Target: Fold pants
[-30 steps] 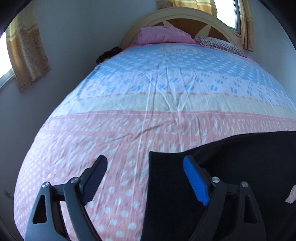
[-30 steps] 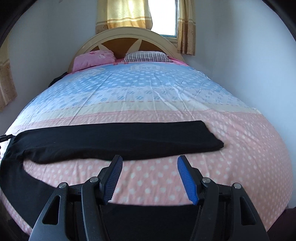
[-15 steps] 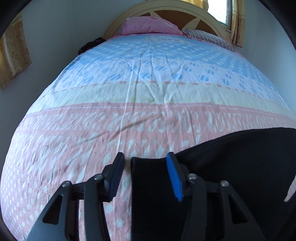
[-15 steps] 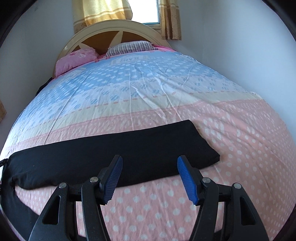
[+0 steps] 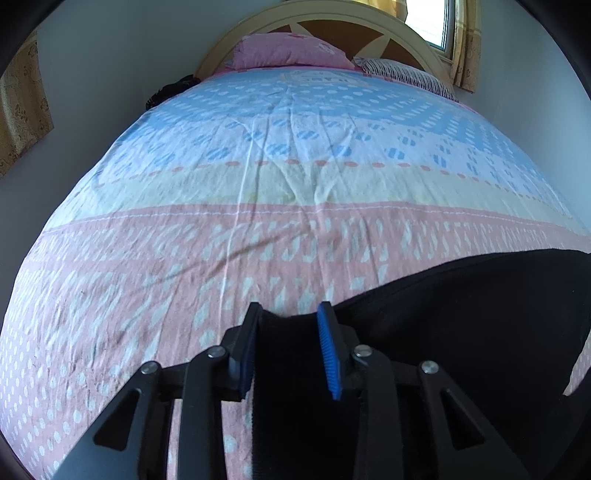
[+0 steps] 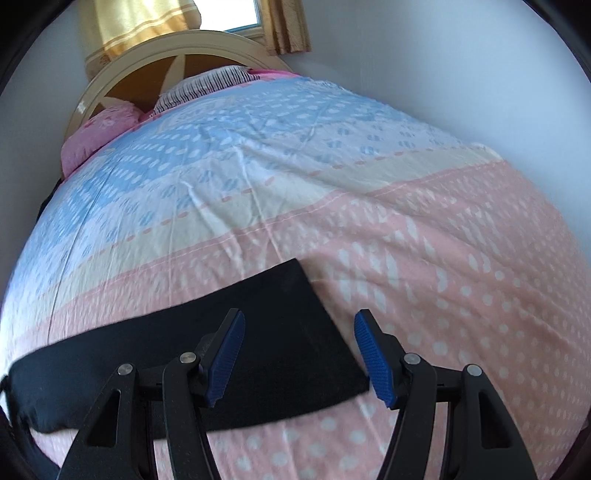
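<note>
two views show the black pants on the bed's pink-dotted end, far from the headboard [image 5: 317, 22]. left wrist: the left gripper [image 5: 290, 332] has its jaws pinching a corner of the pants [image 5: 461, 314]. right wrist: the right gripper [image 6: 299, 347] hangs with jaws spread over the pants' [image 6: 184, 350] hem end. the cloth looks soft, light and limp, best gripped at corners.

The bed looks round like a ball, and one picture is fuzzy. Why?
Both wrist views use fisheye lenses, which bulge the bed. The right wrist view is smeared by motion blur, softening the sheet's dots and the black pants; the left wrist view is sharper.
</note>
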Tool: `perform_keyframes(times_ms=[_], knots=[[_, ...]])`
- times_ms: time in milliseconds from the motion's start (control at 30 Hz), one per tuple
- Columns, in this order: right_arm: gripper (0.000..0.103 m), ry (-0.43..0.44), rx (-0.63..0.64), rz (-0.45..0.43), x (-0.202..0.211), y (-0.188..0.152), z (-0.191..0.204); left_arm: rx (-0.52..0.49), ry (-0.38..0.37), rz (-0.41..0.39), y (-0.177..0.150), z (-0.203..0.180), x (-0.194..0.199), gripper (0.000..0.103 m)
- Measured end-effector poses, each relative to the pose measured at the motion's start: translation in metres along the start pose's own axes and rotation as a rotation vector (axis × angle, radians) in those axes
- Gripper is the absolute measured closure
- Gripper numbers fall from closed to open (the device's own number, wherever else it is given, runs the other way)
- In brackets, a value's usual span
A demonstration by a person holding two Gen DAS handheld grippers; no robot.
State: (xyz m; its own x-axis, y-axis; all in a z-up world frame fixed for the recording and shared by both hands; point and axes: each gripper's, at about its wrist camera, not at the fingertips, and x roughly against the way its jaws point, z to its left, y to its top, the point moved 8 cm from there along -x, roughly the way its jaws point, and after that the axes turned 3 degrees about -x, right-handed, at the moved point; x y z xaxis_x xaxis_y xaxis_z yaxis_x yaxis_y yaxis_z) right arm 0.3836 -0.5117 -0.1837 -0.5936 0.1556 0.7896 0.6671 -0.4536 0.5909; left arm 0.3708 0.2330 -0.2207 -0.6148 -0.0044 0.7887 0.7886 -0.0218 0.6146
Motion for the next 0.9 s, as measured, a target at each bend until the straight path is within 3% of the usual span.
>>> perform_keyframes(times_ms=[167, 467, 500, 533, 600, 700, 900], knots=[[0.039, 0.034, -0.044, 0.061, -0.029, 0.018, -0.008, -0.008, 0.017, 0.006, 0.001, -0.001, -0.003, 0.069], [0.040, 0.027, 0.023, 0.113, -0.072, 0.027, 0.008, -0.070, 0.096, 0.005, 0.002, -0.007, -0.004, 0.068], [0.059, 0.032, 0.026, 0.113, -0.072, 0.027, 0.009, -0.082, 0.105, 0.001, 0.002, -0.008, -0.003, 0.069], [0.089, 0.044, 0.033, 0.124, -0.073, 0.026, 0.012, -0.094, 0.112, 0.003, 0.002, -0.009, -0.003, 0.073], [0.093, 0.063, 0.047, 0.132, -0.069, 0.023, 0.017, -0.117, 0.100, -0.001, 0.002, -0.014, -0.002, 0.087], [0.095, 0.096, 0.072, 0.097, -0.052, 0.020, 0.025, -0.137, 0.120, -0.015, 0.005, -0.015, 0.003, 0.089], [0.097, 0.133, 0.080, -0.029, 0.004, 0.021, 0.020, -0.060, 0.070, -0.114, 0.014, -0.001, 0.043, 0.089]])
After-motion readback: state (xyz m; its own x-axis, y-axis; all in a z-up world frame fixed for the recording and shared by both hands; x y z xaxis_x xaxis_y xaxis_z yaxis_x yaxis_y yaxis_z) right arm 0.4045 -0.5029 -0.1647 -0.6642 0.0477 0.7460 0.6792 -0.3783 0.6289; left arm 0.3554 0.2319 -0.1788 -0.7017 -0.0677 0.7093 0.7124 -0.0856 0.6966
